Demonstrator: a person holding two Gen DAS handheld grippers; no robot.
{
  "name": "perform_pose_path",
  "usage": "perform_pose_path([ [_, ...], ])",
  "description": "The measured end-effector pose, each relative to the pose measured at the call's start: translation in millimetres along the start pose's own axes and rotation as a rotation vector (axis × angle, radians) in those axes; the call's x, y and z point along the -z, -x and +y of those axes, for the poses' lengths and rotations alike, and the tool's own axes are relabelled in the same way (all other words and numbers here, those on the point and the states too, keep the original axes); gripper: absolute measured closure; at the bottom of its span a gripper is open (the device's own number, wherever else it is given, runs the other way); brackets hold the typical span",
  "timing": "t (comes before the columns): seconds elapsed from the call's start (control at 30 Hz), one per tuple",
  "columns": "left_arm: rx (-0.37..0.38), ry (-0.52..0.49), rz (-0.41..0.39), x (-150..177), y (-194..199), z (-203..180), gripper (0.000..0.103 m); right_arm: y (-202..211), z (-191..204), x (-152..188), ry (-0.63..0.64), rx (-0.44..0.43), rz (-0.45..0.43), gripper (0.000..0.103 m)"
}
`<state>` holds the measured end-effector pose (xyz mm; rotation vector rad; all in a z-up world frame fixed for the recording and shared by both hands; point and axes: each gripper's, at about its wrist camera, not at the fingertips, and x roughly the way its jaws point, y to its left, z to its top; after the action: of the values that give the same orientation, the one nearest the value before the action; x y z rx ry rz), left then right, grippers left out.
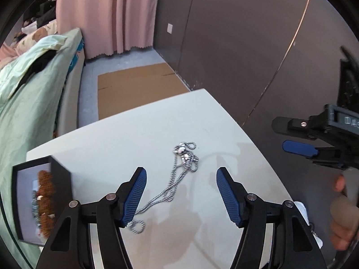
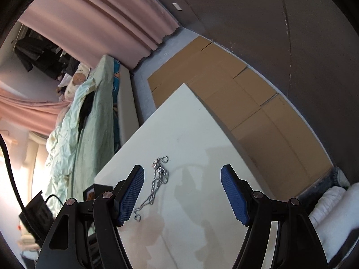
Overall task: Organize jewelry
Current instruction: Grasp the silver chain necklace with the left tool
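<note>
Our left tongs and right tongs are wide, holding nothing.
The chain lies on the table; we must put it in the box.

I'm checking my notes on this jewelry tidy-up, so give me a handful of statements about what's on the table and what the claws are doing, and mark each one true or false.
1. A silver chain necklace lies loose on the white table. True.
2. The left claw is clamped on the necklace. False: its pads stand apart above the chain, gripping nothing.
3. A dark open box with something fuzzy and orange-brown inside sits at the table's left edge. True.
4. The right claw carries a ring. False: it is open and empty.
5. The necklace lies inside the box. False: it lies on the bare tabletop.
</note>
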<state>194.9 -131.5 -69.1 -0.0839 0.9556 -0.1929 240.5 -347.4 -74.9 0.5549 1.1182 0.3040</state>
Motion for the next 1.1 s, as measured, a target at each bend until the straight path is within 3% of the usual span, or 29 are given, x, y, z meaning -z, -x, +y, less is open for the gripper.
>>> perform_pose_path([
  [0.23,-0.043,-0.001,0.068,-4.4,-40.1,-1.7,0.037,-3.3,-14.1,-3.5,-0.047,0.05,0.019,0.032],
  [0.43,-0.056,0.047,0.135,0.3,-66.0,3.3,0.037,-4.6,-6.1,-6.1,-0.029,0.028,0.022,0.032],
  [0.63,-0.14,-0.022,0.112,3.5,-69.5,-9.5,0.038,-9.1,-16.5,-9.4,-0.065,0.01,0.034,0.032],
  [0.7,-0.135,-0.039,0.105,4.2,-67.8,-11.8,0.049,-7.5,-19.4,-10.2,-0.078,0.01,0.029,0.032],
  [0.73,-0.136,-0.044,0.104,4.0,-65.8,-11.8,0.069,-6.9,-19.8,-10.1,-0.08,0.014,0.025,0.032],
  [0.8,-0.138,-0.039,0.116,2.1,-63.3,-8.3,0.096,-6.6,-18.2,-6.7,-0.077,0.02,0.026,0.032],
  [0.9,-0.099,-0.019,0.113,1.6,-62.0,-3.5,0.098,-9.3,-10.4,-2.7,-0.054,0.021,0.039,0.032],
  [1.1,-0.095,-0.018,0.044,-4.0,-27.5,0.3,0.098,-20.7,7.6,3.7,0.007,0.017,0.074,0.032],
])
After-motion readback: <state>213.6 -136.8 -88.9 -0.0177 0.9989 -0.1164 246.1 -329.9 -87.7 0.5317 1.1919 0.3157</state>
